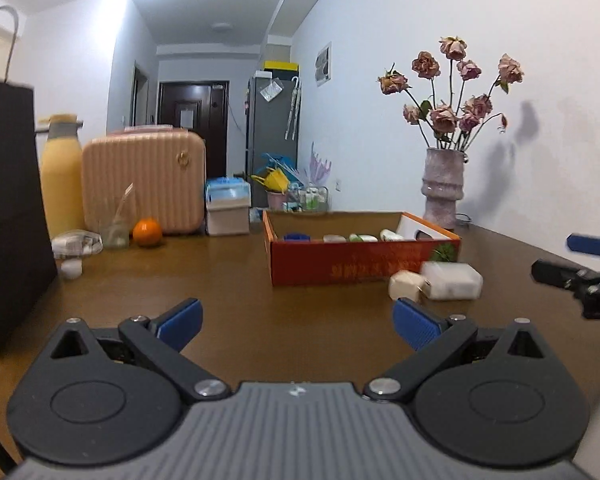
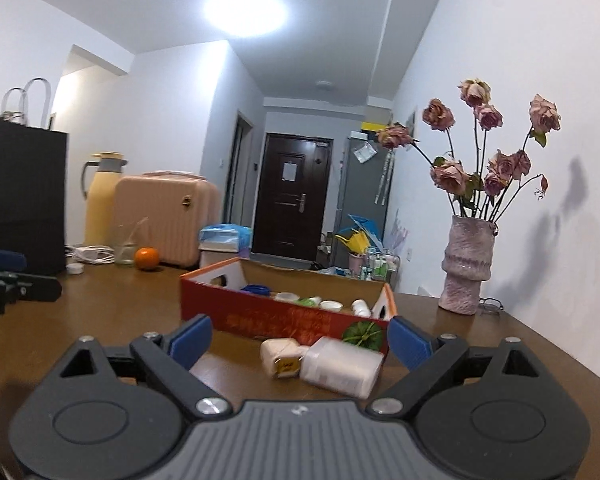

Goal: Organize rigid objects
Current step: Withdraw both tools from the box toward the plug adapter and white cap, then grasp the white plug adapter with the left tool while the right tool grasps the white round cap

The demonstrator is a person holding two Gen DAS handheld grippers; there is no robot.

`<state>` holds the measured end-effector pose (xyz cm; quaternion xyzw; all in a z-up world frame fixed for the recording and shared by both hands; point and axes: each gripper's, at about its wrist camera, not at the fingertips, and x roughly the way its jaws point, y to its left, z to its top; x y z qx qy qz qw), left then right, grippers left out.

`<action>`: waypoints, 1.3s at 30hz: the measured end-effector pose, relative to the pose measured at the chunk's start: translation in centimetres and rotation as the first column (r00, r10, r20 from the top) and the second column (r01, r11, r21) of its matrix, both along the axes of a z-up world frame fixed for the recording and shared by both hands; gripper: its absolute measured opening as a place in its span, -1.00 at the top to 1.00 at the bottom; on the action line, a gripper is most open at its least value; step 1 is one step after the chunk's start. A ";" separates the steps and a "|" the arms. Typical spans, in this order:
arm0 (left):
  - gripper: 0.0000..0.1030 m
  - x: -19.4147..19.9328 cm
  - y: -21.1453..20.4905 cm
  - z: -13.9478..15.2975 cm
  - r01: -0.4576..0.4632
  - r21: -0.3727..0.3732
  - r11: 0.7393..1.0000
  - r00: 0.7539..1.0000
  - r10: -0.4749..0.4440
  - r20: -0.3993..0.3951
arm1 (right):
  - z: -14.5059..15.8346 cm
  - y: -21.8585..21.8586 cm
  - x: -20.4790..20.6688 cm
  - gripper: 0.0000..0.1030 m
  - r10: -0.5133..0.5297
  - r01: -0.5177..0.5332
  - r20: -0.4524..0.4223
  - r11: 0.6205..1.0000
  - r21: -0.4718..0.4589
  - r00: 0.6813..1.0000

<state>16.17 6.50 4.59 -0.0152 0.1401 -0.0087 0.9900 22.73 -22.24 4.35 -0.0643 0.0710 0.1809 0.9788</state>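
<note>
A red cardboard box [image 1: 364, 268] [image 2: 260, 312] stands on the brown table and holds several small jars and bottles. In front of it lie a cream bottle [image 1: 405, 285] [image 2: 280, 358] and a white translucent container [image 1: 452, 280] [image 2: 342, 366], on their sides and touching. My left gripper [image 1: 298, 326] is open and empty, well short of the box. My right gripper [image 2: 300, 344] is open and empty, its fingers either side of the two lying items and a little short of them. The right gripper also shows at the right edge of the left wrist view [image 1: 588, 276].
A vase of dried roses [image 1: 444, 188] [image 2: 466, 264] stands by the wall at the right. At the back left are a black paper bag [image 1: 8, 208], a yellow flask [image 1: 62, 176], a pink case [image 1: 144, 180], an orange [image 1: 147, 233] and a glass [image 1: 114, 232].
</note>
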 end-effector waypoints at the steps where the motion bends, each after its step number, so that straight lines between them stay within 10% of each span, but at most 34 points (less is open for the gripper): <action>1: -1.00 -0.8 0.0 -0.2 0.001 -0.002 1.000 1.000 -0.001 -0.001 | -0.4 0.1 -0.7 -0.85 0.005 -0.005 -0.003 1.000 0.006 1.000; 19: -1.00 -3.0 -1.1 -2.9 0.064 0.024 0.998 0.996 -0.062 -0.069 | -3.5 -0.7 -6.8 -0.85 -0.097 0.101 -0.077 0.994 0.050 0.992; 31: -1.00 5.8 -5.0 -2.7 0.175 0.114 0.978 0.978 -0.159 -0.133 | -3.7 -1.9 0.6 -0.64 -0.048 0.089 -0.291 0.988 0.127 0.955; 39: -0.61 15.4 -7.7 -3.1 0.245 0.120 0.962 0.959 -0.222 -0.178 | -1.7 -1.3 10.2 0.00 0.091 0.003 -0.344 0.965 0.264 0.934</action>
